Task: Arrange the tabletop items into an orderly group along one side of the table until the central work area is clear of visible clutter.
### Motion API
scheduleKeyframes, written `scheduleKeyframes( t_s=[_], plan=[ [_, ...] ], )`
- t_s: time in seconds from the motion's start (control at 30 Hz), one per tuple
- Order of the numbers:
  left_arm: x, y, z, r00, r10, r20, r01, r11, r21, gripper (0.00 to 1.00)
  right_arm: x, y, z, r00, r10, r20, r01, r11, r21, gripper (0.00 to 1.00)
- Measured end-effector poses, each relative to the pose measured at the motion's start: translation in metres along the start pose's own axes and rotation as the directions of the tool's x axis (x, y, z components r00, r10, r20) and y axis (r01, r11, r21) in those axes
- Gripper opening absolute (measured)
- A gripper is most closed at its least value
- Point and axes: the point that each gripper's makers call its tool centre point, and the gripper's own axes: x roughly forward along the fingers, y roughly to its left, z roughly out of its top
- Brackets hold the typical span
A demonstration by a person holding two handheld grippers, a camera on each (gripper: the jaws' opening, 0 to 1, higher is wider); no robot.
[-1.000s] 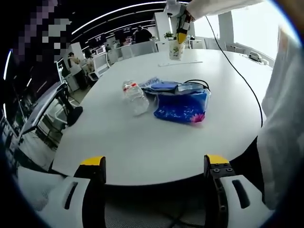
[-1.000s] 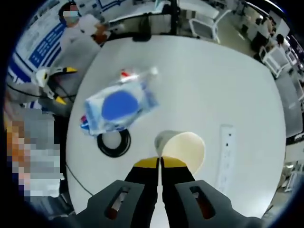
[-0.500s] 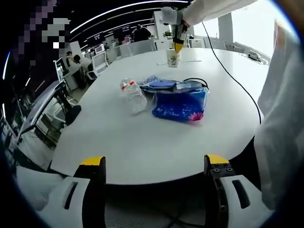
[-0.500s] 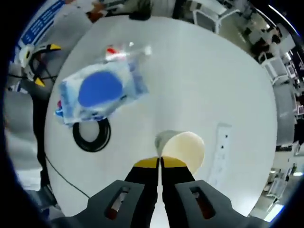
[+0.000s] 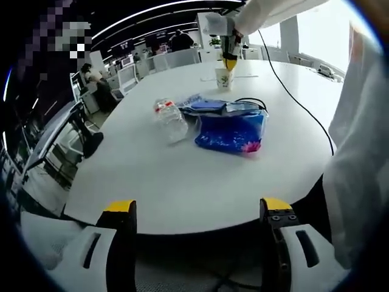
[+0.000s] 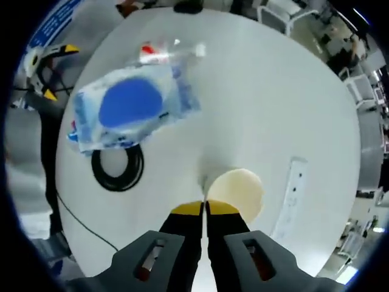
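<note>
Step in hand: placing the paper cup at the far side of the surface.

Left gripper view, near to far: the left gripper (image 5: 197, 213) hangs off the near edge of the white surface (image 5: 182, 182), jaws spread wide, nothing between them, level and pointed across the table, idle. Past the edge, mid-table, sit a clear plastic bottle (image 5: 170, 120) on its side and, just right of it, a blue plastic bag (image 5: 231, 131) with a black cable coil (image 5: 252, 104) touching its far edge. Further back the paper cup (image 5: 224, 78) stands upright, the right gripper (image 5: 229, 61) coming down on it from above on an outstretched arm in a white sleeve (image 5: 267, 9). A long white power strip (image 5: 240, 78) lies just behind the cup.

Right gripper view: the right gripper (image 6: 204, 208) points straight down, jaws pinched narrow on the rim of the cup (image 6: 236, 193). The cup looks at or very near the surface (image 6: 267, 109); can't tell if it's touching. The power strip (image 6: 290, 194) is just beside it; the cable coil (image 6: 117, 167), bag (image 6: 130, 109) and bottle (image 6: 167, 52) are well apart from it.

Next move, as I judge it: settle the cup, release the rim, lift clear without tipping it. Then bottle, bag and coil need moving over beside the cup and strip; the centre isn't clear yet.
</note>
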Motion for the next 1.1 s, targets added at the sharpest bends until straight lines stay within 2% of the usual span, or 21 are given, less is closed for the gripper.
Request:
scheduleKeyframes(
  t_s=[0.3,0.43,0.5,0.53,0.67,0.8,0.93,1.1],
  plan=[
    [0.002,-0.002,-0.001,1.0,-0.005,-0.008,0.005,1.0,0.021,0.88,0.001,0.004,0.003,1.0,0.008,0.004,-0.008,1.0,-0.01,0.0],
    [0.002,-0.001,-0.002,1.0,-0.003,-0.009,0.003,1.0,0.019,0.88,0.001,0.004,0.004,1.0,0.025,0.007,-0.025,0.999,0.025,0.0],
    [0.004,-0.002,-0.009,0.999,-0.003,-0.041,0.005,1.0,0.029,0.87,0.002,0.007,0.004,0.999,0.04,0.01,-0.04,0.999,0.03,0.0],
    [0.004,-0.002,-0.009,0.999,-0.001,-0.041,0.003,0.999,0.032,0.87,0.002,0.007,0.004,0.999,0.038,0.013,-0.039,0.998,0.045,0.02],
    [0.004,-0.002,-0.007,0.999,-0.003,-0.032,0.004,0.999,0.035,0.87,0.001,0.006,0.008,0.999,0.021,0.043,-0.023,0.998,0.062,0.22],
    [0.004,-0.003,-0.008,0.999,-0.005,-0.038,0.007,0.999,0.039,0.87,-0.005,0.002,0.01,0.997,0.004,0.075,-0.01,0.997,0.073,0.27],
    [0.005,-0.003,-0.009,0.999,-0.008,-0.039,0.009,0.999,0.041,0.86,-0.01,-0.001,0.007,0.997,-0.01,0.08,0.004,0.997,0.072,0.32],
    [0.005,-0.003,-0.009,0.999,-0.006,-0.036,0.007,0.999,0.039,0.86,-0.018,-0.003,0.007,0.989,-0.03,0.144,0.01,0.99,0.141,0.39]
  ],
)
